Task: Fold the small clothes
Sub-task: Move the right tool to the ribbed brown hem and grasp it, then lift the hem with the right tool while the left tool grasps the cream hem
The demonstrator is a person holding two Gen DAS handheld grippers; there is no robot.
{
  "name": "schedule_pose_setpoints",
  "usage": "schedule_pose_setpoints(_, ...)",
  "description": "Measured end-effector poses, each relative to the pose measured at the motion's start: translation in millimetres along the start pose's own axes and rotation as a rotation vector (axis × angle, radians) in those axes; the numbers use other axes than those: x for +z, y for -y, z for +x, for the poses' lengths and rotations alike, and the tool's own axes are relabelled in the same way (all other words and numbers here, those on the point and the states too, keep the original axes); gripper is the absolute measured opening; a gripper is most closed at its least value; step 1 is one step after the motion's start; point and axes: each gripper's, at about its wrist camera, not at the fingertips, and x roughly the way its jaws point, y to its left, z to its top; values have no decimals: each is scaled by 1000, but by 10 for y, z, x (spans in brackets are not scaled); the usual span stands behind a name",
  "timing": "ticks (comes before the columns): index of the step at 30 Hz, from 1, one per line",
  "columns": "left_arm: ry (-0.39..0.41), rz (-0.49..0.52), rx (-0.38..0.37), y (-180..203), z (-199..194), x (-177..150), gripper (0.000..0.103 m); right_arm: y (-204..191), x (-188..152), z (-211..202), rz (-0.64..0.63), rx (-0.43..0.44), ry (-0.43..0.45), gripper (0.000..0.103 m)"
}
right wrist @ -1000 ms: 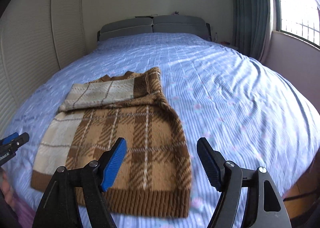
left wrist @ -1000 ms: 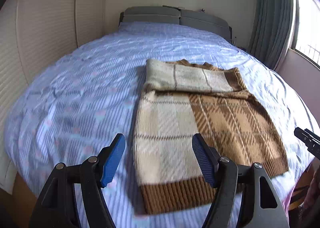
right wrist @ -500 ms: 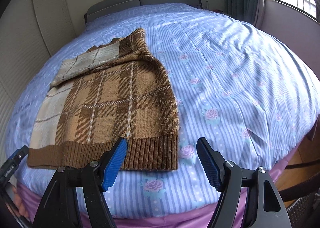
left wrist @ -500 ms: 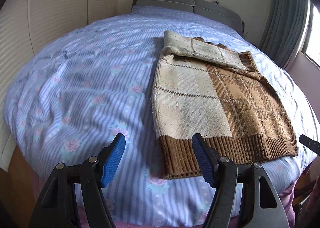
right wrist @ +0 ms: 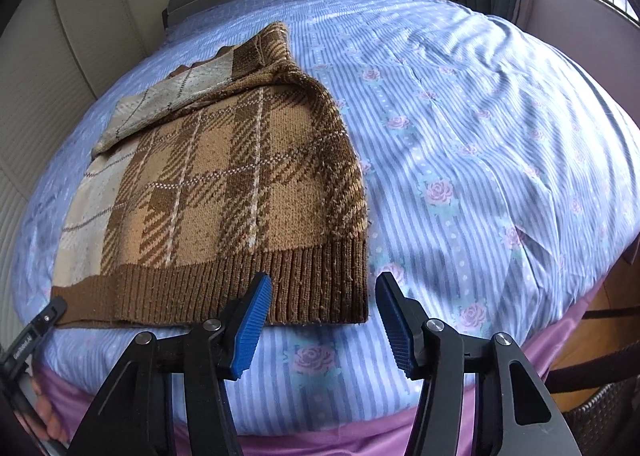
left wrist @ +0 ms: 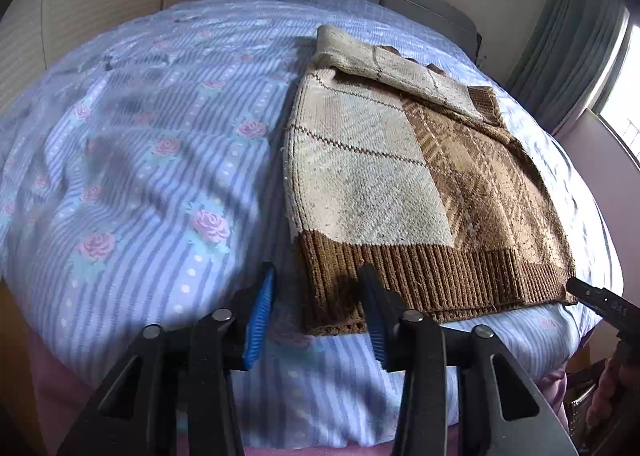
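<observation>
At the near edge of the bed point(right wrist: 500, 127), both the left gripper point(left wrist: 316, 310) and the right gripper point(right wrist: 322, 320) are closing their blue fingers, still apart, around the near corners of the brown plaid sweater's point(right wrist: 240, 183) ribbed hem, which lies flat with its sleeves folded across the far end.

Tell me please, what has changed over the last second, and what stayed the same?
Both grippers came down to the ribbed hem of the brown-and-cream plaid knitted sweater. The left gripper straddles its left corner, the right gripper its right corner; their jaws are closing, nothing pinched yet. The sweater stayed flat on the blue striped floral bedsheet.
</observation>
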Motion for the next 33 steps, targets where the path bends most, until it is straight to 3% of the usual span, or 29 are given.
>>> schedule_pose_setpoints(6, -11, 13, 17, 68, 41, -32, 37, 91, -19, 109, 58, 9, -51, 49)
schedule_pose_setpoints(10, -22, 26, 1, 109, 67, -46, 22, 126, -19, 121, 76, 19, -57, 49)
schedule_pose_setpoints(11, -23, 29, -4, 116, 70, -47, 18, 119, -25, 119, 77, 32, -57, 46)
schedule_pose_setpoints(12, -24, 30, -9, 114, 70, -48, 16, 109, -27, 121, 78, 60, -59, 33)
schedule_pose_setpoints(17, -10, 22, -26, 81, 22, -29, 11, 44, -52, 97, 57, 103, -54, 14)
schedule_pose_setpoints(25, 35, 22, -17, 67, -142, 27, 11, 110, -56, -38, 96, 132, -10, 11)
schedule_pose_setpoints(33, 104, 2, -33, 81, -374, 210, 11, 113, 27, -469, 137, 227, 159, 10)
